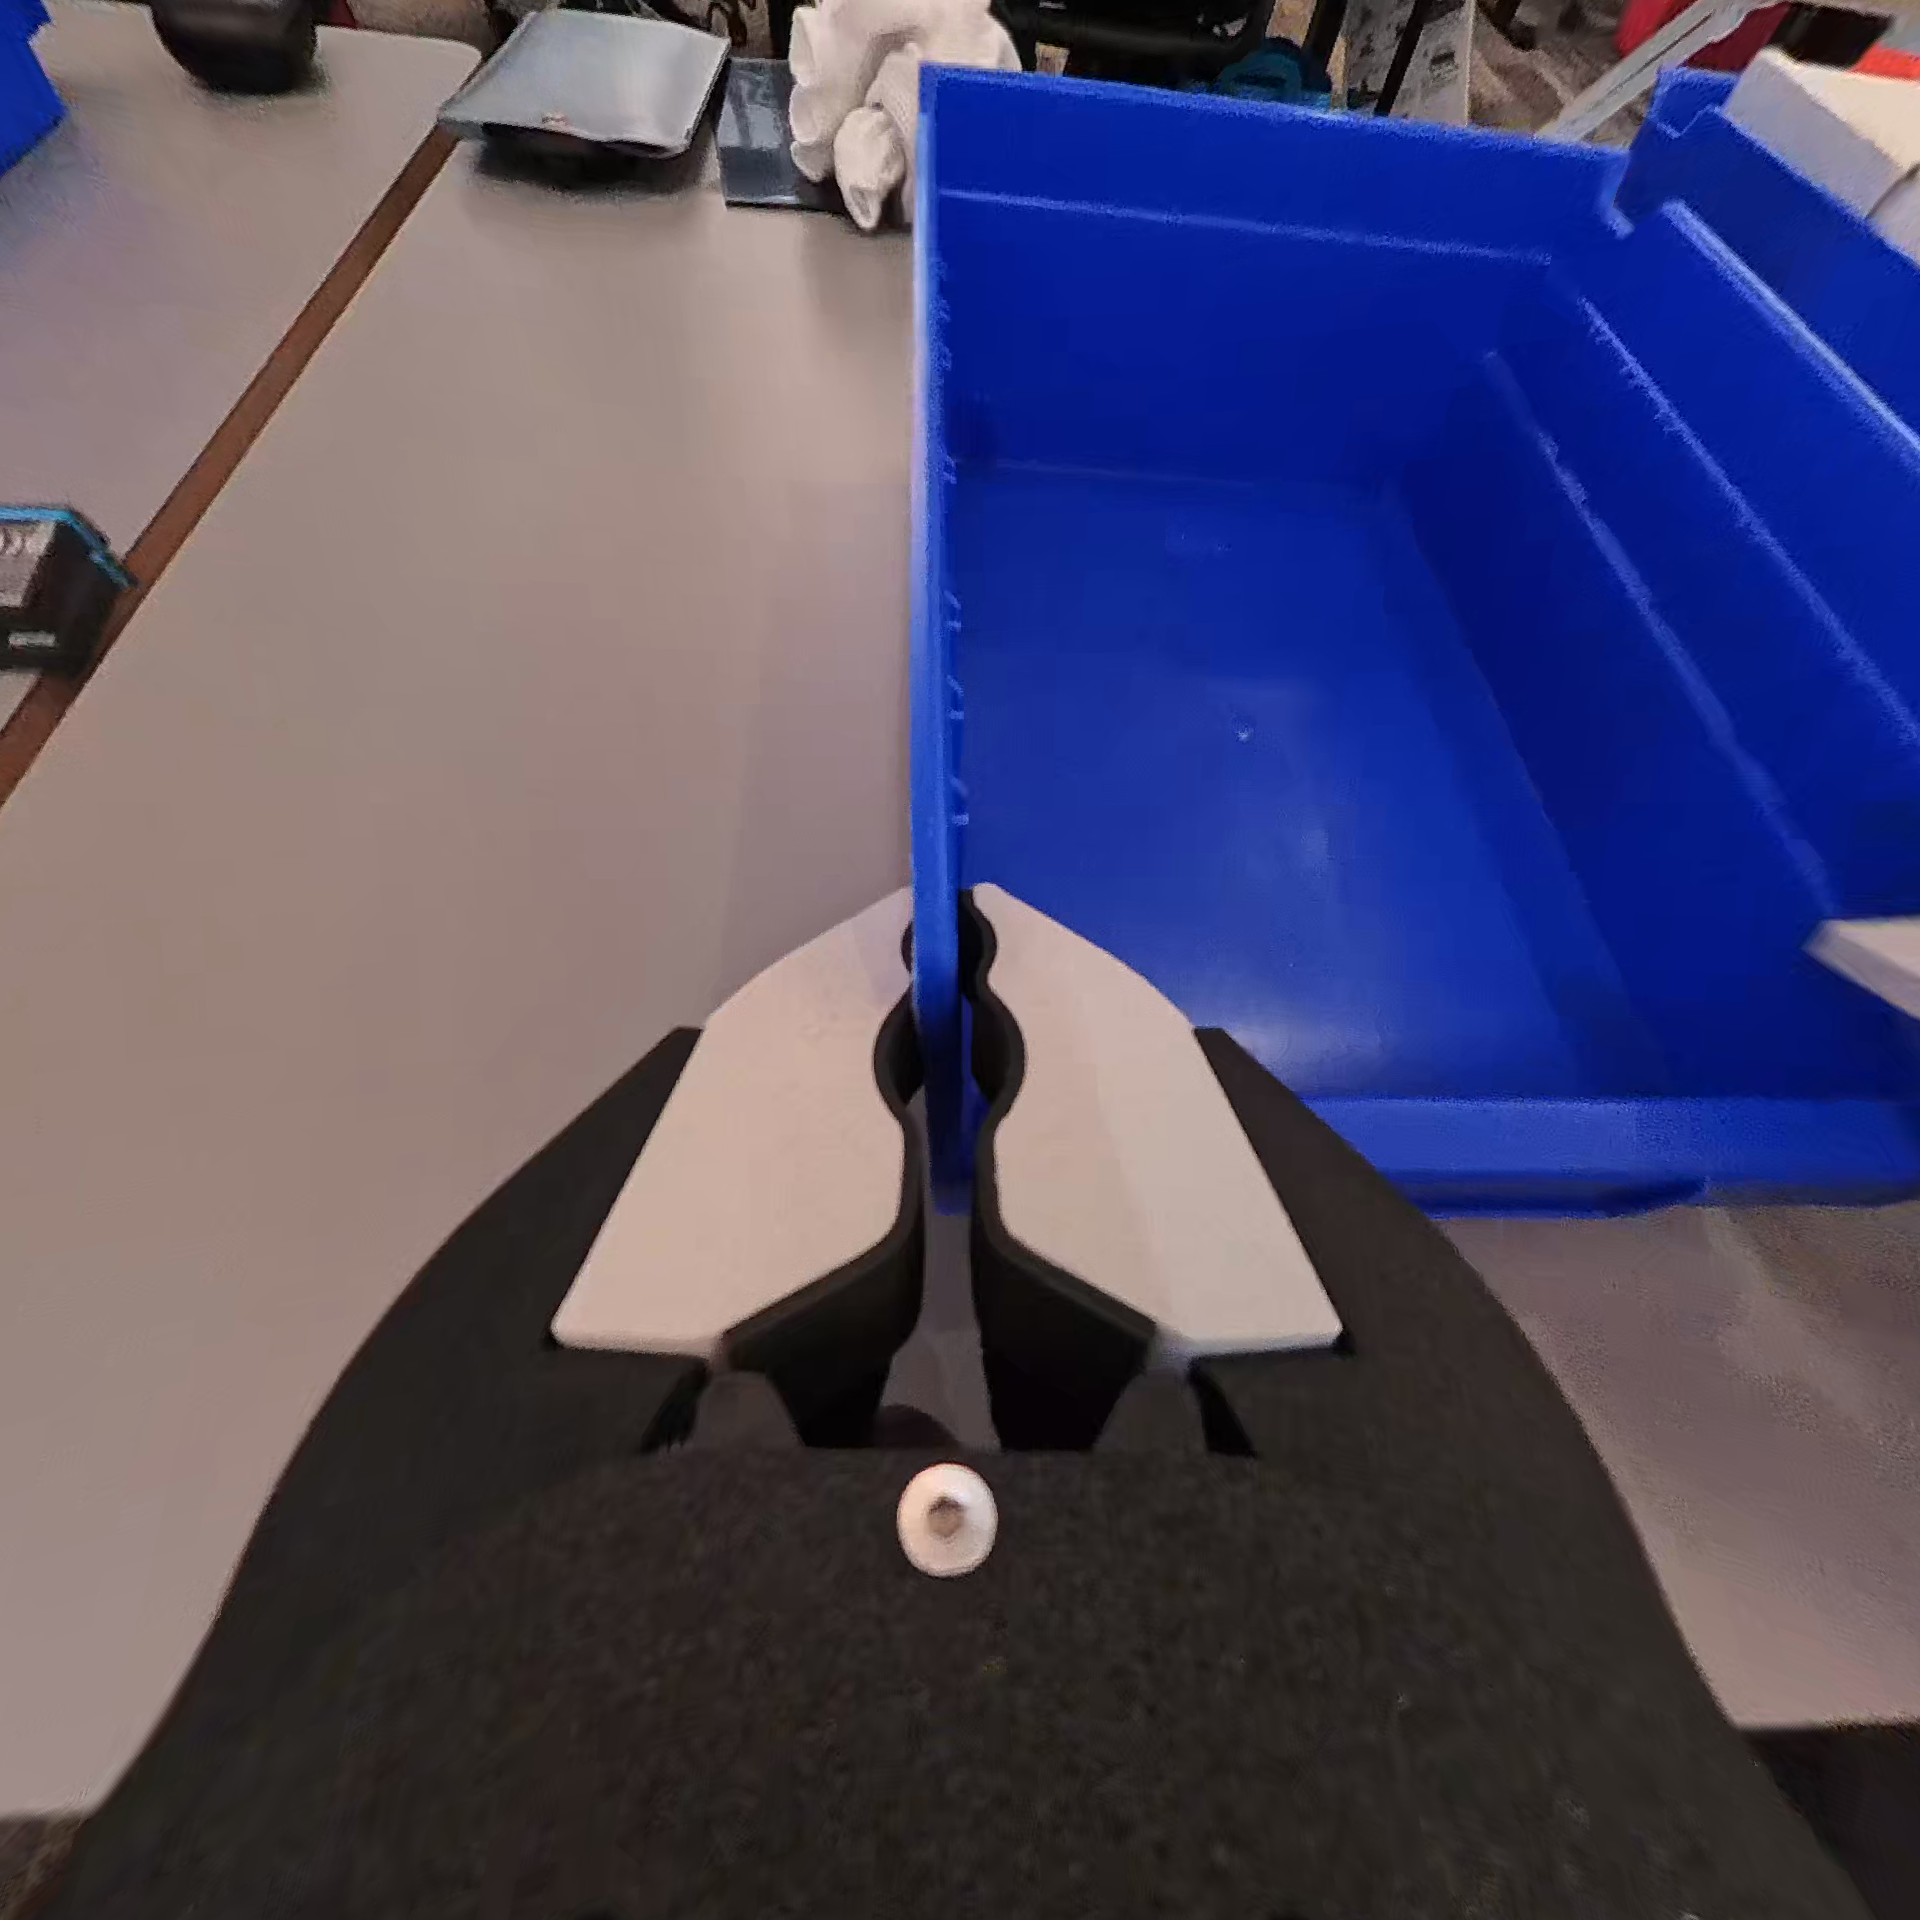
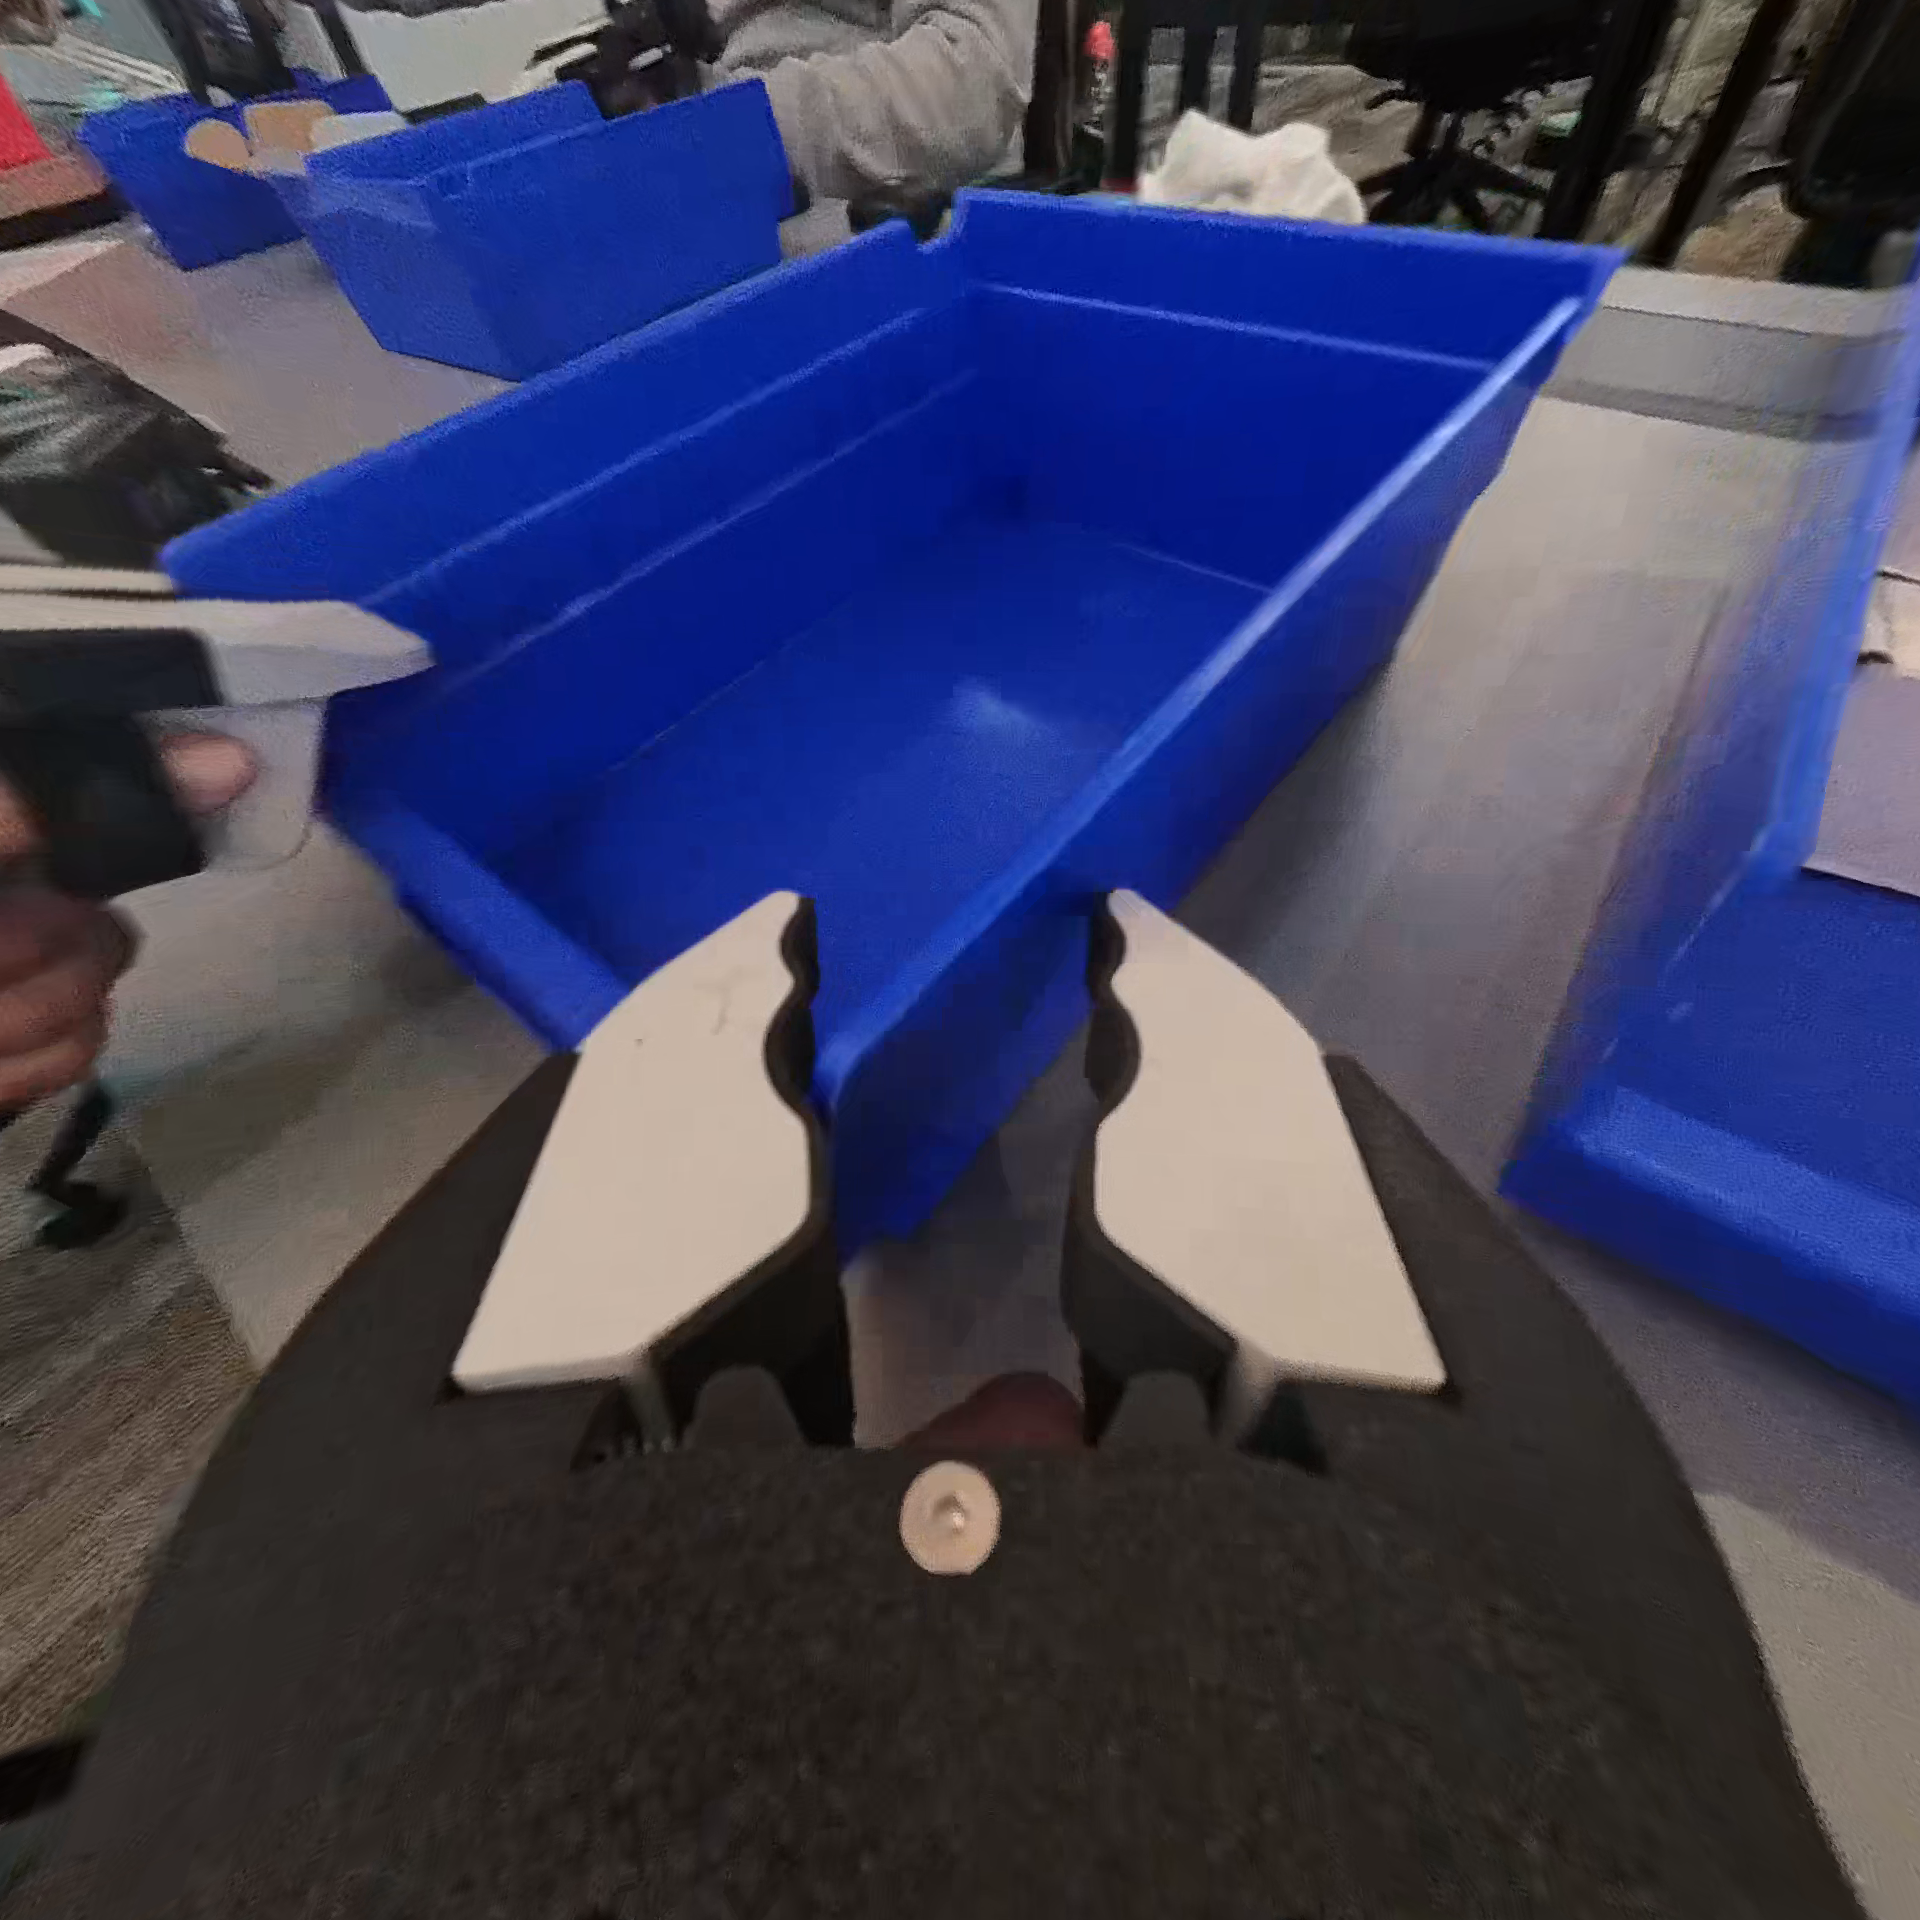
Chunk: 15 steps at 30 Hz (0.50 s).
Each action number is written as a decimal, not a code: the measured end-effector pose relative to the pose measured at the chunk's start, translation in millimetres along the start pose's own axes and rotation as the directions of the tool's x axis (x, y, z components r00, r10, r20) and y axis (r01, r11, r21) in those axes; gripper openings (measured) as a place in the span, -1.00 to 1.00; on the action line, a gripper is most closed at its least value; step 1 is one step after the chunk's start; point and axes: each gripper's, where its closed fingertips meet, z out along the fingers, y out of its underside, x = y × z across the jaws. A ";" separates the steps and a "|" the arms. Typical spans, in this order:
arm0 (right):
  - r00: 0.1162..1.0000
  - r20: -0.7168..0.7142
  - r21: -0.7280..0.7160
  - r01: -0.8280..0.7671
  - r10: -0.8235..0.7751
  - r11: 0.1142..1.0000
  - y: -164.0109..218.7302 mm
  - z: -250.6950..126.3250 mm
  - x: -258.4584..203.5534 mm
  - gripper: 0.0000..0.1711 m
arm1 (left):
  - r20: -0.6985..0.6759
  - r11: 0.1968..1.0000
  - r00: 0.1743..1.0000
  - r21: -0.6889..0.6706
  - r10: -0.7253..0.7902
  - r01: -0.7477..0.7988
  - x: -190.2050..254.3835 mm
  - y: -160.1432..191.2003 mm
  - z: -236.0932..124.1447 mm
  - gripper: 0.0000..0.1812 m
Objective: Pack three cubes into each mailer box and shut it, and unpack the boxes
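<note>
Left gripper [image 1: 940, 925]: clamped on the blue bin's [image 1: 1299, 727] side wall.
Right gripper [image 2: 951, 914]: jaws wide, straddling the opposite wall.
Bin: on grey table [image 1: 468, 727].
Writing: none legible.

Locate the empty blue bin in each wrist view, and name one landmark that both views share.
Left wrist view: the blue bin fills the right half; the left gripper is shut on its near left wall.
Right wrist view: the same bin lies centre, running away up-right; the right gripper is open astride its near right corner, and the left gripper shows at its left wall.
Shared landmark: the white cloth beyond the bin's far end.
</note>
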 end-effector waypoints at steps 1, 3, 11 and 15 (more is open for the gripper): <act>1.000 -0.016 -0.012 -0.003 0.002 1.000 -0.2 7.3 -1.0 -0.27 | 0.006 1.000 1.000 0.009 -0.009 0.009 1.1 2.7 -4.9 -0.97; 0.997 -0.070 -0.038 -0.030 0.027 0.999 -3.7 13.7 2.0 -0.44 | 0.068 0.999 0.997 0.025 0.037 -0.039 -0.7 5.9 -11.6 -0.97; 0.976 -0.195 0.127 -0.075 0.099 0.989 -58.6 -9.6 25.8 -0.94 | 0.246 0.983 0.965 0.135 0.091 -0.127 17.3 -31.6 -51.7 -0.96; 0.968 -0.252 0.243 0.053 0.010 0.969 -106.5 -68.3 50.4 -0.94 | 0.249 0.943 0.966 0.299 0.069 -0.144 69.9 -83.5 -84.9 -0.97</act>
